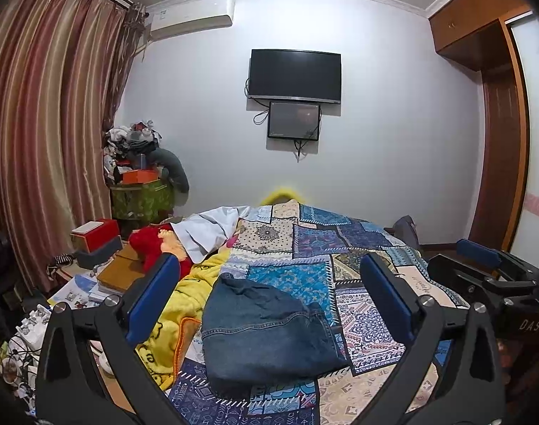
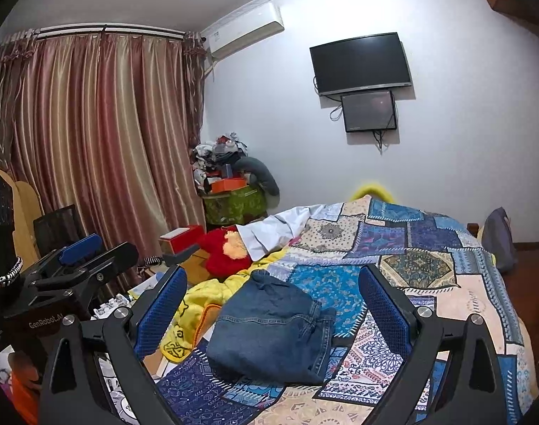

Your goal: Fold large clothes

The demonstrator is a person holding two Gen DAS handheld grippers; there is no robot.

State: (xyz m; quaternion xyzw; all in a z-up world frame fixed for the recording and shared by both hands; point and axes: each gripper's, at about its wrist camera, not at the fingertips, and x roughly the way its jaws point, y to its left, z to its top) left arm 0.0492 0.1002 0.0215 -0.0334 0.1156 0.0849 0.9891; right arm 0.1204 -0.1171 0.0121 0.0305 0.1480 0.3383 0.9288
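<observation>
On the quilt (image 1: 368, 322), mid-bed, jeans (image 1: 265, 333) lie folded in a thick bundle w/ the waistband facing near. Left gripper (image 1: 269, 304) & right gripper (image 2: 273, 304) both hover above it, jaws spread wide, nothing held. Denim looks heavy, stiff-ish, not slippery — layers prob. slide apart. Best grab: the stitched waistband edge or bundle corners, both grippers together.
</observation>
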